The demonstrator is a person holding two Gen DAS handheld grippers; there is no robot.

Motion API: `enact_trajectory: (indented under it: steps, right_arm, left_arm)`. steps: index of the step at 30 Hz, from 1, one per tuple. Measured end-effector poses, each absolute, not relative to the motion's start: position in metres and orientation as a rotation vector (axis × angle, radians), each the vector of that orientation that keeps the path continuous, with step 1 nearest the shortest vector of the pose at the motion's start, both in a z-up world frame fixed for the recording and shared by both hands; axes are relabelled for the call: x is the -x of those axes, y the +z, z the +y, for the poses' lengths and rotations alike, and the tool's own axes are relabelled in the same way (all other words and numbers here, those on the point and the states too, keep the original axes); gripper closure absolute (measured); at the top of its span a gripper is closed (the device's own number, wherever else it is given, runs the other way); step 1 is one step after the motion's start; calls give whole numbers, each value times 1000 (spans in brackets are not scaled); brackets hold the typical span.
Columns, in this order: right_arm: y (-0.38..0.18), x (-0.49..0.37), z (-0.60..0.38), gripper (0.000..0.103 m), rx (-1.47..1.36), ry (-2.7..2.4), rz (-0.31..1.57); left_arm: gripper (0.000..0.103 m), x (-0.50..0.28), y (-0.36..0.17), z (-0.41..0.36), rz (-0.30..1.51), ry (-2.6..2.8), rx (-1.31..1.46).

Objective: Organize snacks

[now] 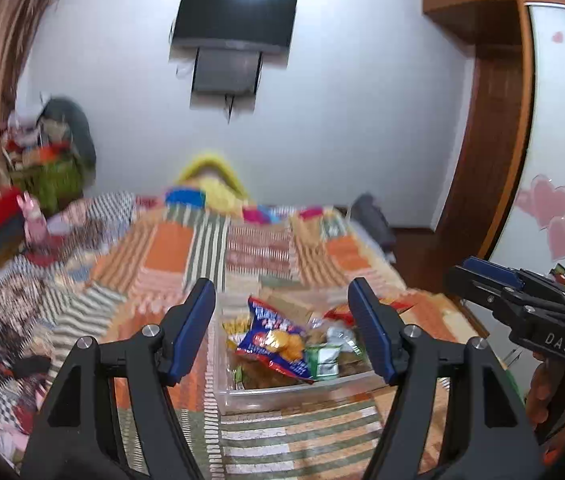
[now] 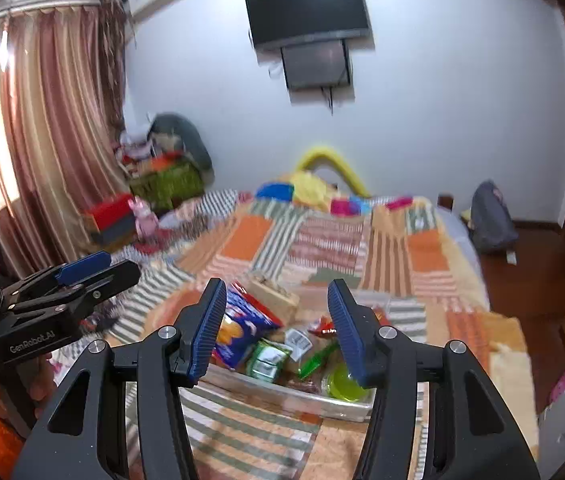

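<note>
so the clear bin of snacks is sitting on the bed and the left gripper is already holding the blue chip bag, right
Not quite. The clear bin of snacks is on the bed, but the left gripper is open and empty; the left wrist view shows the blue chip bag lying in the bin.

My left gripper (image 1: pixel 282 332) and right gripper (image 2: pixel 276 334) are black plastic with ribbed blue pads (image 2: pixel 206 330), silver screws (image 1: pixel 151 331) and white lettering.

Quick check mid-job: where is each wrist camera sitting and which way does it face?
Left wrist: on the left gripper, jaws open, facing the snack bin on the bed; right gripper at right edge.
Right wrist: on the right gripper, open, same bin; left gripper at left.
Shared: bin, blue chip bag, wall TV.
</note>
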State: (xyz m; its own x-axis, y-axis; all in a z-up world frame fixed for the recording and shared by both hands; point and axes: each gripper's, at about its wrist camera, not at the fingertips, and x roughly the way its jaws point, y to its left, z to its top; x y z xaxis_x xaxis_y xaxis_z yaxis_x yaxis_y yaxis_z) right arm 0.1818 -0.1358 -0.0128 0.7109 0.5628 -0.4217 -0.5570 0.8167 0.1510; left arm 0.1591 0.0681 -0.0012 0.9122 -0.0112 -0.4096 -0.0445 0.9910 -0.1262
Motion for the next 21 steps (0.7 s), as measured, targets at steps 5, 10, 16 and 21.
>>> enact_trajectory:
  steps: [5,10,16,21]
  right_arm:
    - [16,-138,-150,52,-34,622,385]
    - [24,-108,-159,35,-45,600,334]
    - [24,-94,-163,10,-46,545,306]
    - [23,-90,-163,0,-34,509,291]
  left_arm:
    - [34,-105,32,52,317,25,90]
    - [21,-71,42,40,284,18,82]
    - [5,-46,41,35,268,30,91]
    - [1,-42,38,33,271,35,86]
